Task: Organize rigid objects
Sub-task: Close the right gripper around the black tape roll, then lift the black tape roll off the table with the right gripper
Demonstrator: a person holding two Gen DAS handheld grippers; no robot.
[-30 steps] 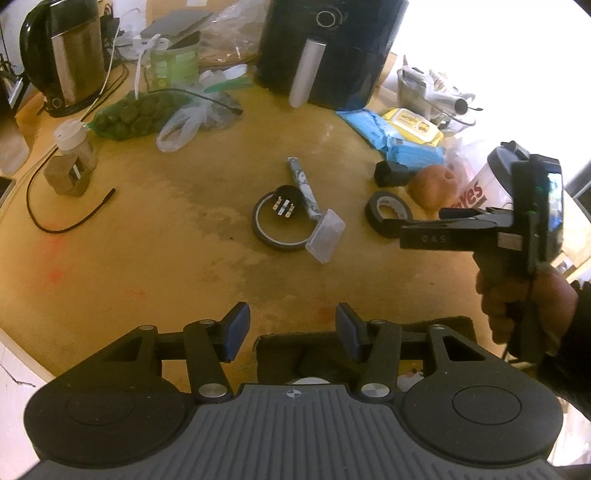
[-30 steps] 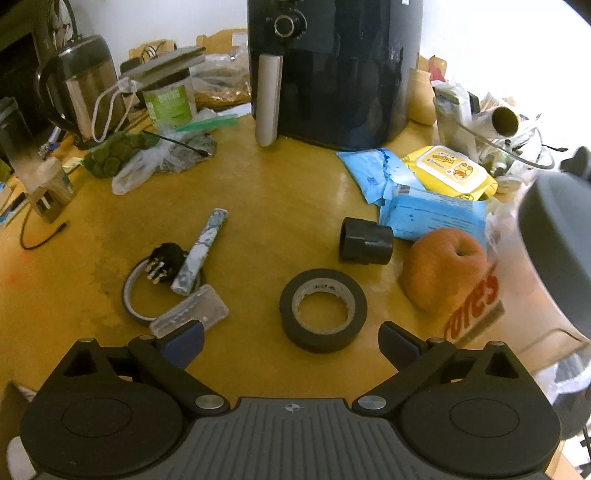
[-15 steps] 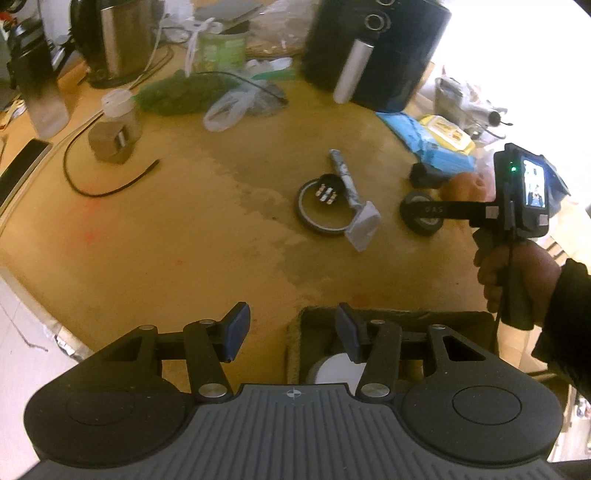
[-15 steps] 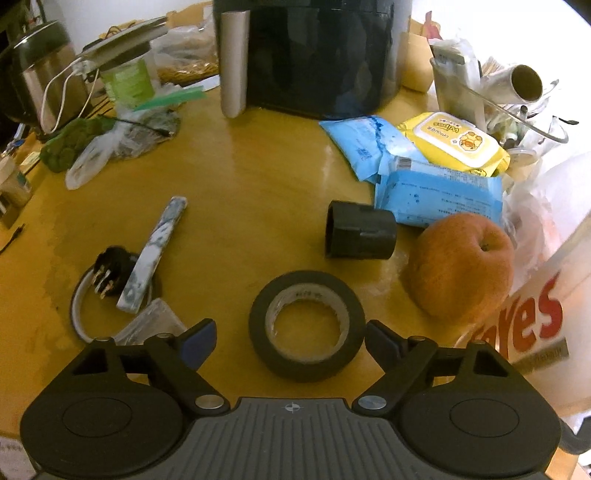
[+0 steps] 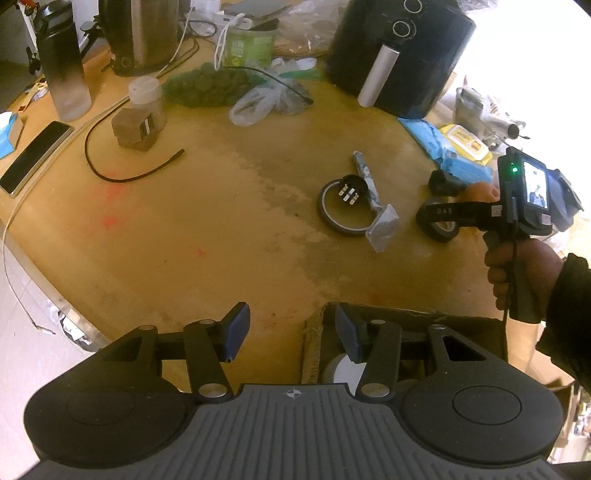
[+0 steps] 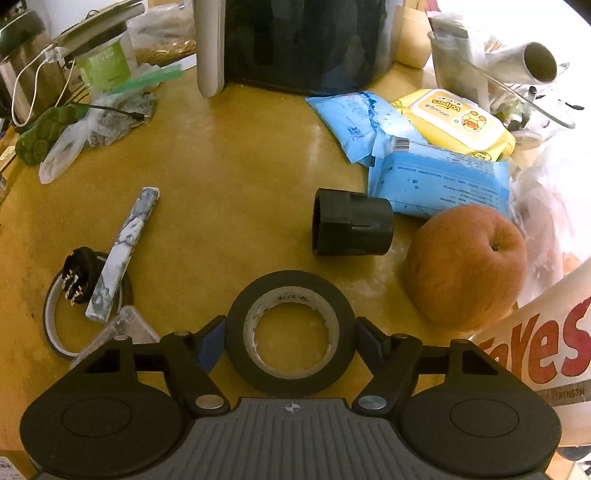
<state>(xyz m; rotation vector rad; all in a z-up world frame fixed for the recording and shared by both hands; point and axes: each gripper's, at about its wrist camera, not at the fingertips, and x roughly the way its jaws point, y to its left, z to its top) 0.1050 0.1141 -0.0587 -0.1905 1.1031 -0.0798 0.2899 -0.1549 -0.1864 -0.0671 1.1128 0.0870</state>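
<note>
Right gripper point(image 6: 290, 339) has just been closing around the black tape roll point(image 6: 291, 328), lower middle of frame, pads apparently not pressing yet. Center it, squeeze evenly. Left gripper point(image 5: 291, 332) is half spread, empty.

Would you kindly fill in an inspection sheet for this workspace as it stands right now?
Surface: wooden table, worn and stained.
Job's things: black tape roll, black plug adapter, marbled stick, thin tape ring, cardboard box at the near edge.
Clutter: apple, wipes packs, air fryer, kettle, bottle.
Grippers: right gripper straddles the black tape roll, jaws just been closing, contact unclear; left gripper empty, part open.
Cables: black cable loose; white cable.
Surroundings: nothing seen.
</note>
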